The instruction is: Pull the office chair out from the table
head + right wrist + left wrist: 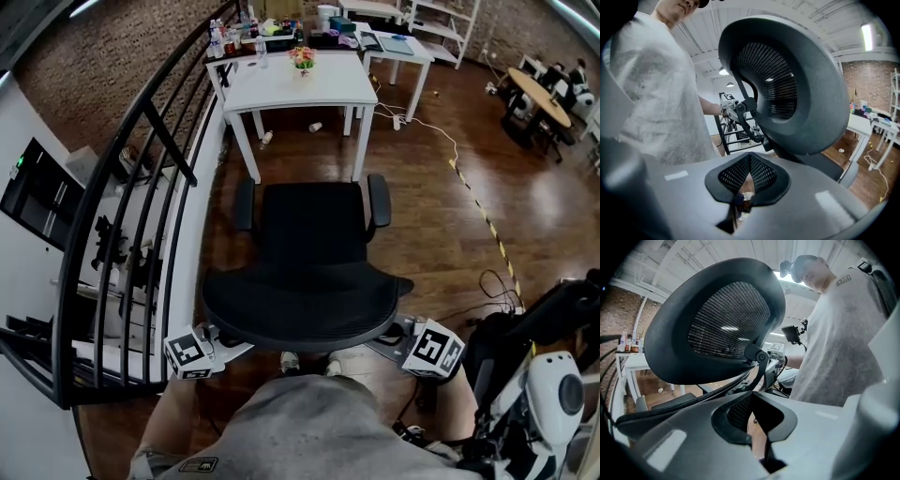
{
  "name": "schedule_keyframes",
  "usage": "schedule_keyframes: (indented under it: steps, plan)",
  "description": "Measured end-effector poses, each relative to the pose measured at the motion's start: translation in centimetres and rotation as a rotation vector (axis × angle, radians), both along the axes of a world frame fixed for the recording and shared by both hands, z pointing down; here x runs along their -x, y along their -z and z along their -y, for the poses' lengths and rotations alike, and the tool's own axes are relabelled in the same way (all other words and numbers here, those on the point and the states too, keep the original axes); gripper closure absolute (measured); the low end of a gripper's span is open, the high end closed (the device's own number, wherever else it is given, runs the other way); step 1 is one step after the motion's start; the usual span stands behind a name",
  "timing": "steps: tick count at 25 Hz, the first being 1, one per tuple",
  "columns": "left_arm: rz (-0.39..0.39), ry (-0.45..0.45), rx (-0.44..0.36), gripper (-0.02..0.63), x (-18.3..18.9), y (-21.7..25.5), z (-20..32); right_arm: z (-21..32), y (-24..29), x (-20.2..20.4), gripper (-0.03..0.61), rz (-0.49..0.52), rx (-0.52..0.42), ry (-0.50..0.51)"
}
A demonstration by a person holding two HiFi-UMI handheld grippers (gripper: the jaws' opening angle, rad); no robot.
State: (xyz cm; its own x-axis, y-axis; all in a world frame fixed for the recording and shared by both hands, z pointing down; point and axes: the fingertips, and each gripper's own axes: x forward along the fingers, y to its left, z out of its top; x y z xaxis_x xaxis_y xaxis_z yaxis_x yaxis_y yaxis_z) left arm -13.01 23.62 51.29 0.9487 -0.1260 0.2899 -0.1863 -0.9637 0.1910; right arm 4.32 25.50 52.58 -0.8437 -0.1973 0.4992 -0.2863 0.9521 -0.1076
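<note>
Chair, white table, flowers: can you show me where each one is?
office chair (309, 225), head view, on the middle of its black seat.
white table (323, 89), head view, on a bare part of its top.
flowers (302, 56), head view, on the blossoms.

**Open floor right, railing tight on the left**

The office chair (309, 272) stands clear of the white table (300, 84), with bare wooden floor (292, 161) between them; a black railing (141, 187) runs close along its left side; the floor to the right is open, crossed by 1 cable (441, 131) and a striped tape line (492, 225); at lower right, what seems a white-and-black machine (548, 394) narrows the way.
</note>
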Motion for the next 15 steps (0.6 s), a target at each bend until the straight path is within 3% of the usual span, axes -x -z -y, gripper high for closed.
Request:
schedule_keyframes:
  steps: [15]
  plan:
    - [0.002, 0.016, -0.017, 0.612, -0.4, 0.9, 0.2, 0.3, 1.4, -0.3, 0.572, -0.032, -0.003, 0.037]
